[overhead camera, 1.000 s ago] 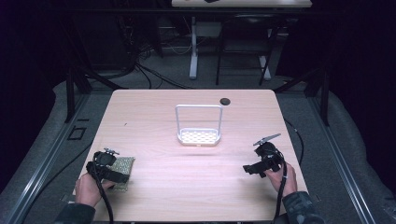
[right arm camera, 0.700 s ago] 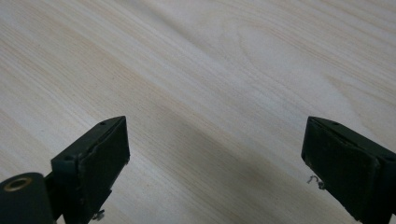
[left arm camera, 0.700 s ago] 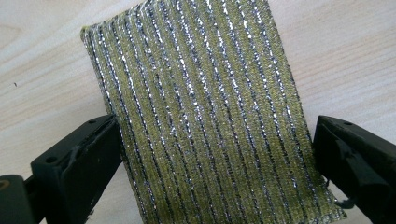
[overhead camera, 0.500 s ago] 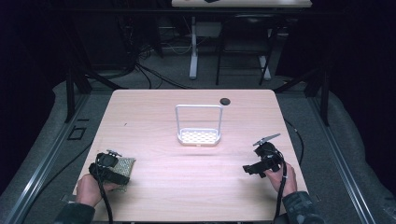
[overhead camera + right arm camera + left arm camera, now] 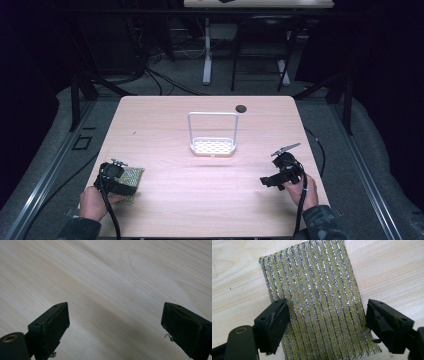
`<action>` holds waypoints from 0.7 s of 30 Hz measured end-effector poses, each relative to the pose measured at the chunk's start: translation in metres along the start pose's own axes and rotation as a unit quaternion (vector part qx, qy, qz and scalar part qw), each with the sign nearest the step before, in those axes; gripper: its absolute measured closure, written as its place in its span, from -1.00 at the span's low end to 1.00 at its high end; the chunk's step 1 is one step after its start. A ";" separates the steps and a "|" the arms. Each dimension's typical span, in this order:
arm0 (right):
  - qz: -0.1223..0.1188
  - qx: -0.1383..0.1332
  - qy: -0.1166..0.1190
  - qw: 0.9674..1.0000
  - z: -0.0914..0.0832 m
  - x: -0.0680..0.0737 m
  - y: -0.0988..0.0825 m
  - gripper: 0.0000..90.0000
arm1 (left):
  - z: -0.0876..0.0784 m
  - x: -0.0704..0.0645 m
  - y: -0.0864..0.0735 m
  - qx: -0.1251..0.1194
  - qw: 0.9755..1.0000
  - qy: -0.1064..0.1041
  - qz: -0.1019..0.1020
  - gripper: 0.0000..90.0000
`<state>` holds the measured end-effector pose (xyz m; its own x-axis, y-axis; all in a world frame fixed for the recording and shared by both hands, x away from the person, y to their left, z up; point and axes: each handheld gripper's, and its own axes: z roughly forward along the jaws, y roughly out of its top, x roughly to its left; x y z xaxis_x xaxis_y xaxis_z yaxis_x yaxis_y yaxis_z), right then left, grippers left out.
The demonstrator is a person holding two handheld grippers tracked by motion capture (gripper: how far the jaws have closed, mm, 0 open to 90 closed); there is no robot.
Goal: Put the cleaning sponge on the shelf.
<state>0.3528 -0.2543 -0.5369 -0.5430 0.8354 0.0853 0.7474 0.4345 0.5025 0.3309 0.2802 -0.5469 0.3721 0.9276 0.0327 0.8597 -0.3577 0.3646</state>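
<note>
Your left gripper (image 5: pixel 325 322) has just closed in on the green scouring pad (image 5: pixel 317 297), jaws squeezing its long edges, well left of the white rack (image 5: pixel 212 145). It's soft, so it'll probably buckle and slip when lifted. Your right gripper (image 5: pixel 115 332) is wide open and holding nothing.

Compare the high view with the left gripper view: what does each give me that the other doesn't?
High view: the white rack mid-table, a black disc behind it, and the right gripper over bare wood.
Left gripper view: the scouring pad close up, green weave with silver threads, and the left gripper, whose jaws have just been closing, at the pad's two long edges with the pad between them.
Both: the pad lying flat on the wooden table.
</note>
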 end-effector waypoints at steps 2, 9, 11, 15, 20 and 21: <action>-0.002 0.001 -0.002 1.000 0.000 0.000 0.000 -0.84 | 0.000 0.001 0.000 -0.001 1.000 0.000 0.000 -0.61; -0.002 -0.001 -0.001 1.000 0.000 0.000 0.000 -0.84 | -0.005 0.006 -0.001 -0.009 1.000 0.002 -0.010 -0.77; 0.002 -0.001 0.001 1.000 0.000 0.001 0.000 -0.84 | -0.003 0.008 -0.002 -0.004 1.000 0.005 -0.020 -0.96; 0.002 0.001 0.001 1.000 0.000 0.001 0.001 -0.84 | 0.002 0.011 -0.003 0.010 0.999 0.007 -0.031 -0.99; 0.003 0.001 0.002 1.000 0.000 0.001 0.001 -0.84 | 0.005 0.013 -0.003 0.017 0.999 0.001 -0.036 -1.00; 0.002 0.001 0.002 1.000 0.000 0.001 0.000 -0.84 | 0.005 0.013 -0.003 0.017 0.999 0.001 -0.036 -1.00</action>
<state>0.3528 -0.2534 -0.5366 -0.5414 0.8359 0.0900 0.7503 0.4321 0.5002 0.3349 0.2926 -0.5526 0.3091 0.9510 0.0090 0.8956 -0.2942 0.3337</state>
